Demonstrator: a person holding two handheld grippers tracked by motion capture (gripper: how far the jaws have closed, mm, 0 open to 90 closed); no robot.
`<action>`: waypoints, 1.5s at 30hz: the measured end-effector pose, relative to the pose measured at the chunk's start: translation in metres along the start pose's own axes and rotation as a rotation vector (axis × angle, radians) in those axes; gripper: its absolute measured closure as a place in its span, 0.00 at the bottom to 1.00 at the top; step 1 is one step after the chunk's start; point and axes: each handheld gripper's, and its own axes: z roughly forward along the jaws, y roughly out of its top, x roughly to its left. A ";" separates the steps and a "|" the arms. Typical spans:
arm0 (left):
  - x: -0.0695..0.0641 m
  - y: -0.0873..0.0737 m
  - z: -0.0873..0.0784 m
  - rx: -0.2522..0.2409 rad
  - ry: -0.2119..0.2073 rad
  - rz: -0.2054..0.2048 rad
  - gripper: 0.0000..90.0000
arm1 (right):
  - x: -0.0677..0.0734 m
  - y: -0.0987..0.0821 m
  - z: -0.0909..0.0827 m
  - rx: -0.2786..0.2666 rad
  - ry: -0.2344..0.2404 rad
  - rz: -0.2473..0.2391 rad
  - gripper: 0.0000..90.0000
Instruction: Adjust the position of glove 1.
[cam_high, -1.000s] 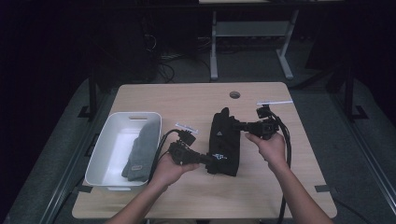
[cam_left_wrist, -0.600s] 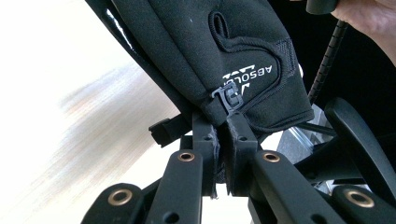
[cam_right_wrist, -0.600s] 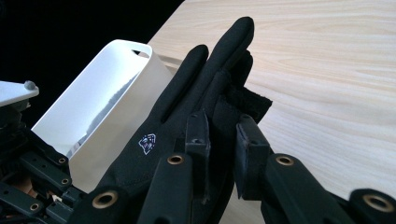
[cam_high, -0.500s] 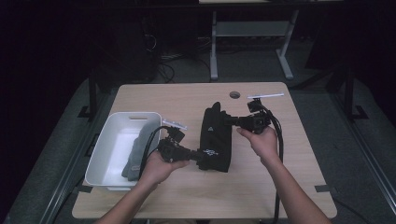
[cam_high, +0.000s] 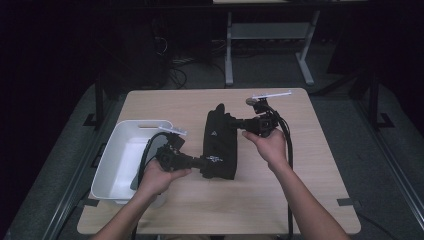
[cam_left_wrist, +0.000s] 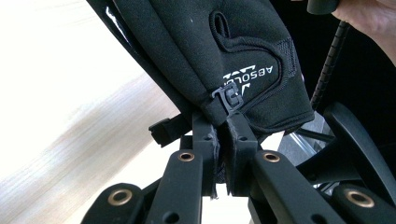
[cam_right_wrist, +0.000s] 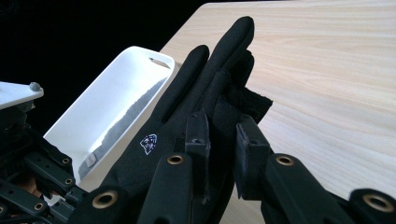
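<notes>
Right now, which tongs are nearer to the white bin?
Left. The left tongs, clamped on the black glove, sit just beside the white bin; the right tongs grip the glove's far side.

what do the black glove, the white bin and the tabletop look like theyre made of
Black glove: soft matte synthetic fabric, seemingly neoprene-like, with stitched seams, printed white lettering and a small plastic clip at the cuff.
White bin: smooth moulded plastic, slightly glossy, with a cut-out handle slot in the rim.
Tabletop: pale wood grain, probably laminate or veneer; its flat, even sheen leaves that open.
</notes>
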 end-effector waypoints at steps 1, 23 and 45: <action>0.000 0.000 0.000 0.000 0.000 0.000 0.94 | 0.002 0.001 0.001 0.003 0.002 -0.003 0.86; 0.014 -0.012 -0.048 -0.047 0.030 -0.013 0.94 | 0.036 0.025 0.034 0.016 0.047 -0.039 0.86; 0.017 -0.027 -0.087 -0.067 0.079 -0.014 0.94 | 0.070 0.039 0.060 0.020 0.101 -0.072 0.86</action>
